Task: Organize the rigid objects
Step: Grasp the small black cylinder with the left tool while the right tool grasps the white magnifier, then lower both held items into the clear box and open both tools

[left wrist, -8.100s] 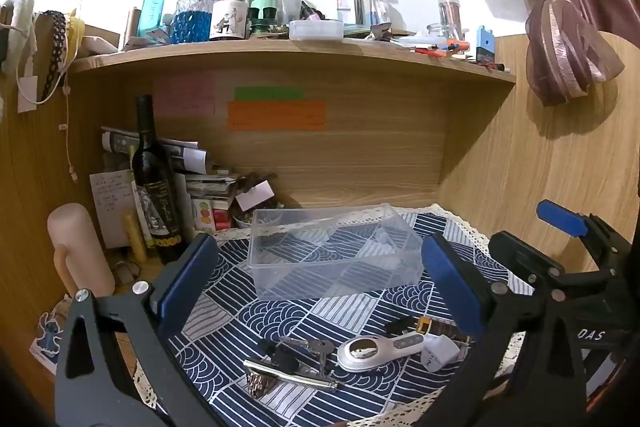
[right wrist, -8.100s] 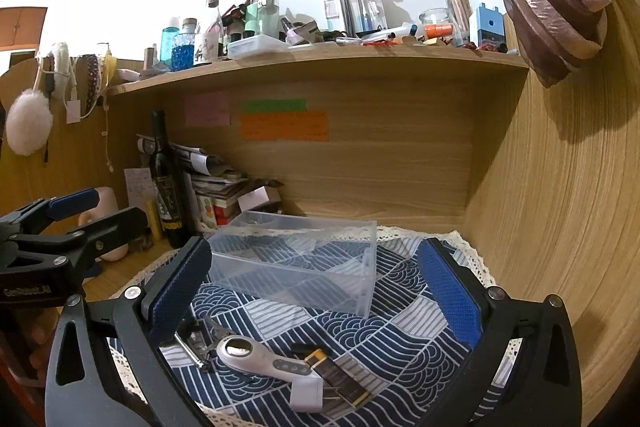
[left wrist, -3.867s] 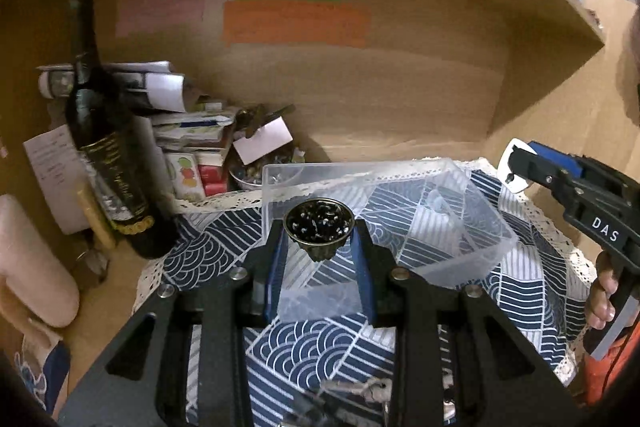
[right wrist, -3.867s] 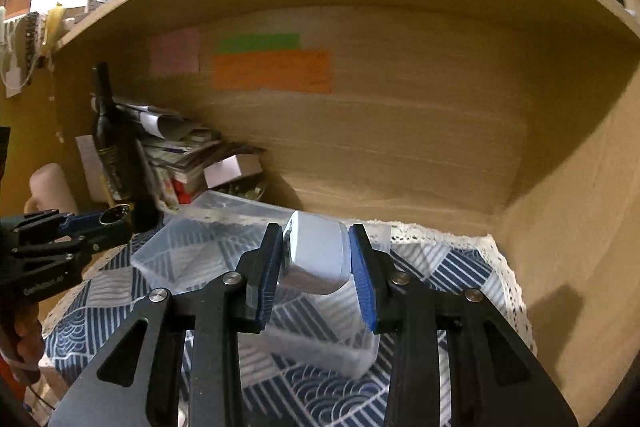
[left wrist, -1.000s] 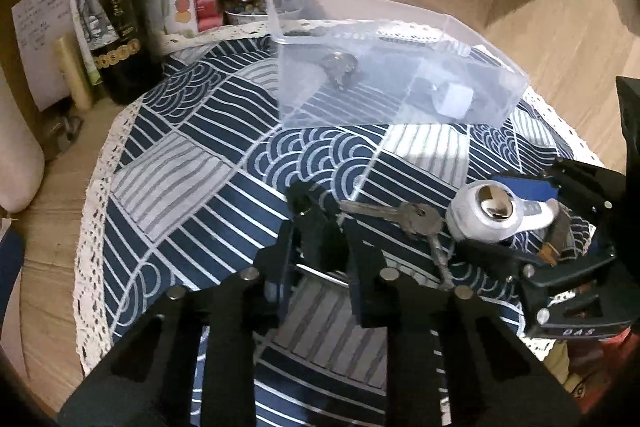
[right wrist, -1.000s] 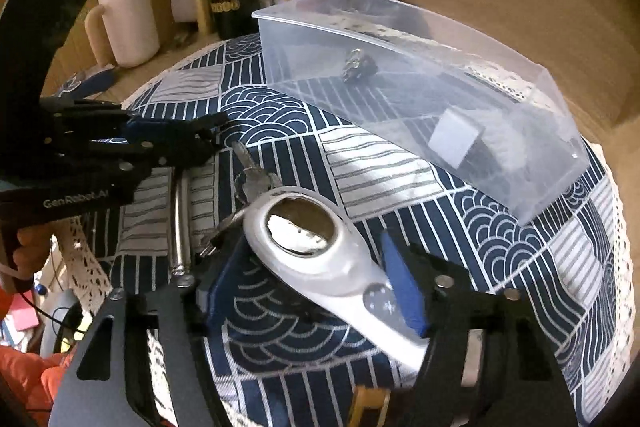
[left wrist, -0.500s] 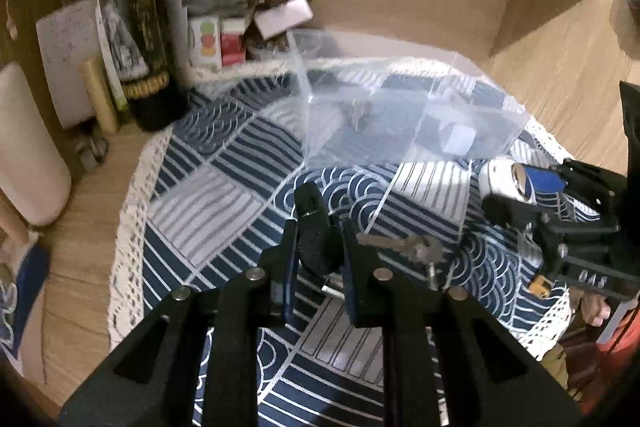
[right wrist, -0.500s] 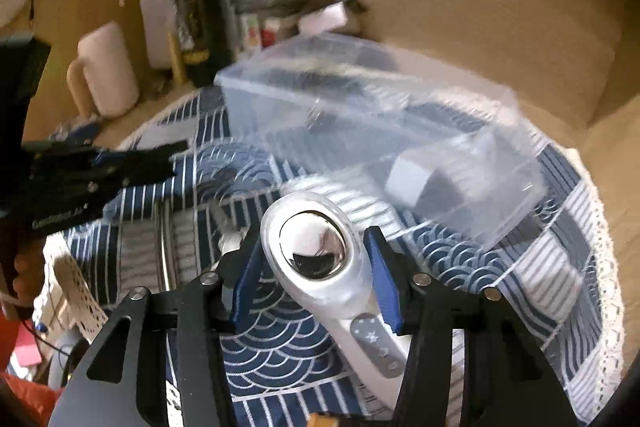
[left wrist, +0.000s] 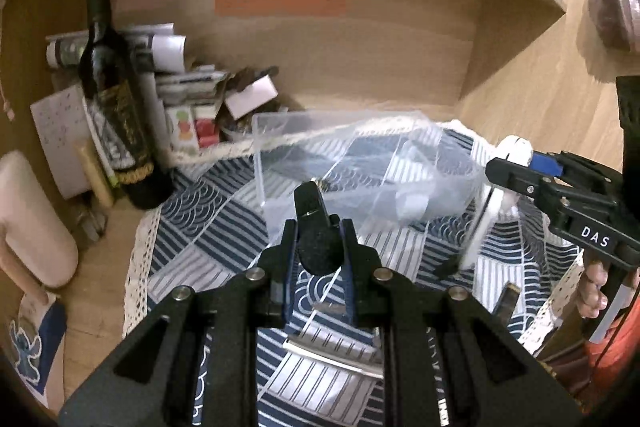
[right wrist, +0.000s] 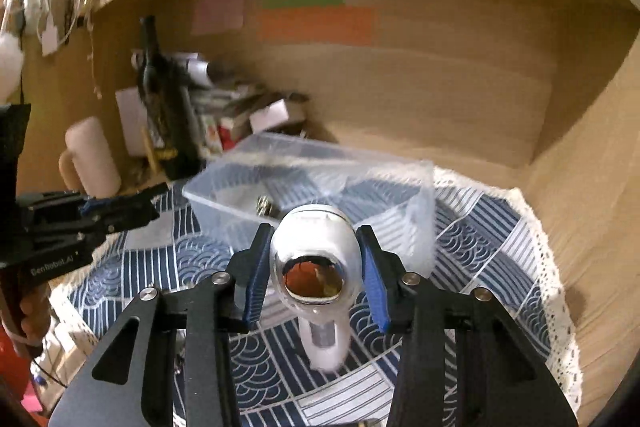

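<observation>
A clear plastic bin (left wrist: 360,163) stands on the blue patterned cloth (left wrist: 200,219); it also shows in the right wrist view (right wrist: 312,179), with a small metal piece (right wrist: 266,205) and a white block (left wrist: 412,205) inside. My left gripper (left wrist: 318,235) is shut on a small black object (left wrist: 314,227), held above the cloth just before the bin. My right gripper (right wrist: 314,267) is shut on a white hand-held device with a mirrored round face (right wrist: 316,267), lifted in front of the bin. A metal clip (left wrist: 332,355) lies on the cloth below.
A dark wine bottle (left wrist: 116,99), stacked papers and boxes (left wrist: 192,107) and a cream mug (left wrist: 28,219) stand at the left. Wooden walls (left wrist: 520,99) close the back and right. A small brown item (left wrist: 506,301) lies on the cloth's right side.
Both grippers have lifted their objects off the cloth and tilted up toward the bin. The white device now hangs clear of the cloth.
</observation>
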`<state>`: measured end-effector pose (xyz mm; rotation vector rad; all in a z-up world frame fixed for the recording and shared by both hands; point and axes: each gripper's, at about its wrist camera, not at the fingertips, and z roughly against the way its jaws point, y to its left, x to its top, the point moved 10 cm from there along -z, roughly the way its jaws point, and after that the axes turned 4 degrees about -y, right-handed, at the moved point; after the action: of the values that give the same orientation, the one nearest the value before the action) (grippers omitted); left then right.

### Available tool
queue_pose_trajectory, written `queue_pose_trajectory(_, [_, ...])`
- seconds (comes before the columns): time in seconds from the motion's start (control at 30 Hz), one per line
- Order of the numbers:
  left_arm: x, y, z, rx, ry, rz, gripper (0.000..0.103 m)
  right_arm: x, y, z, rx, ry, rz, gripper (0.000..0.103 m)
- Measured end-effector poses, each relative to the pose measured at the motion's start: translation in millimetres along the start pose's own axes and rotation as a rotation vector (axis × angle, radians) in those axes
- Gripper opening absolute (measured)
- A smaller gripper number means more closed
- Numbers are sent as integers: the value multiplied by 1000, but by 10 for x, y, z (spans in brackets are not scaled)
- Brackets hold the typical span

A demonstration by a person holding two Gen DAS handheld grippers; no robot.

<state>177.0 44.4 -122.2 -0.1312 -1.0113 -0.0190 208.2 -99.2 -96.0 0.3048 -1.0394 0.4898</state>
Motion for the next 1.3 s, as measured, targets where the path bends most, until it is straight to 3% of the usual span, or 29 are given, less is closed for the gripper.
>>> queue_pose_trajectory(0.33, [254, -116, 3, -12, -38, -10, 19, 97, -150, 62, -19, -40, -44, 38])
queue_pose_trajectory(0.73, [503, 4, -350, 25, -20, -18, 19, 773, -283, 192, -73, -179, 12, 38])
queue_pose_trajectory(0.93, [430, 100, -743, 40, 54, -17, 19, 714, -377, -261, -106, -82, 72, 38])
queue_pose_trajectory(1.07, [330, 167, -1020, 48, 114, -10, 19, 522, -453, -579, -87, 19, 70, 38])
queue_pose_trajectory(1.3, [229, 269, -1233, 55, 156, 5, 19, 384, -491, -961, -66, 115, 83, 39])
